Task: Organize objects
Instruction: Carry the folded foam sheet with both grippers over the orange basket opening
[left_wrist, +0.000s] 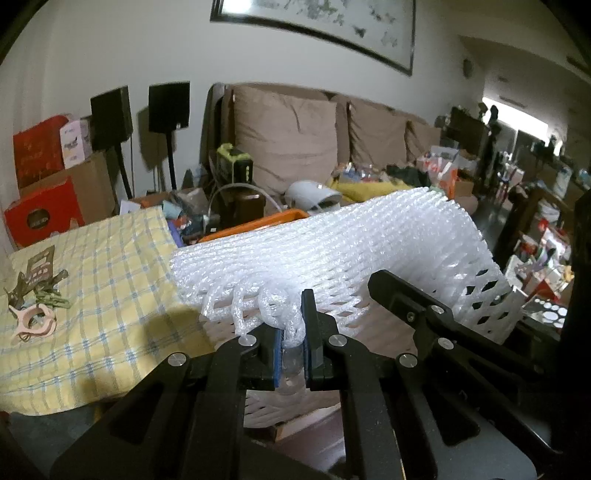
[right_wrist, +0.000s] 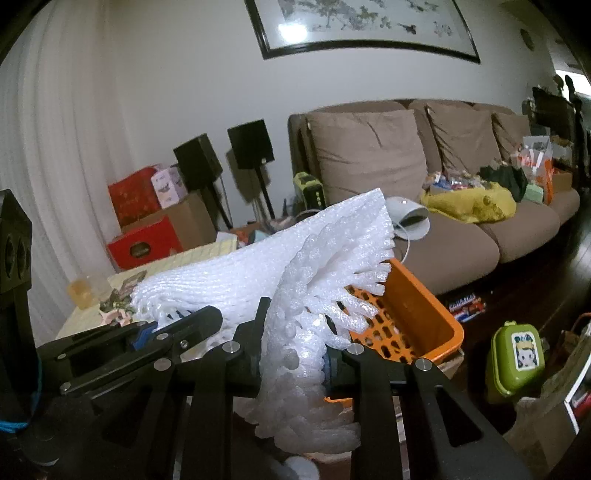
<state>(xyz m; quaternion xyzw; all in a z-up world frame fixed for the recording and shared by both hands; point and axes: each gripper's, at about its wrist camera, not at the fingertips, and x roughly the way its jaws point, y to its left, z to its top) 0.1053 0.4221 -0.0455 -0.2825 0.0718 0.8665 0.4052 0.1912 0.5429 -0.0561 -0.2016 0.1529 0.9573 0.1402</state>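
White foam packing net (left_wrist: 332, 243) held between two hand-held grippers above a cluttered living-room scene. In the left wrist view, the left gripper (left_wrist: 293, 343) sits at lower centre with its blue-padded jaws nearly closed, pinching a few looped strands of the net's frayed near edge; from there the net fills the middle of the frame, its long axis running from lower left toward the upper right, its ribs parallel to that axis. The right gripper (left_wrist: 417, 302) enters at right of centre, touching the net's lower edge where the mesh opens into diamond holes. In the right wrist view, the right gripper (right_wrist: 295, 363) at lower centre is closed on a bunched thickness of the foam net (right_wrist: 295, 266), jaws held slightly apart by the material; loose finger-like ends hang below the jaws. Here the net stretches leftward across the middle of the frame, and a free corner rises toward upper centre. The left gripper (right_wrist: 147, 338) appears at lower left, at the net's far end. An orange perforated basket (right_wrist: 417, 317) stands just behind the net, right of centre. A yellow checked cloth (left_wrist: 103, 280) covers the table at left, bearing clips and a pink ring (left_wrist: 33, 321). A brown sofa (right_wrist: 461, 229) lines the background wall.
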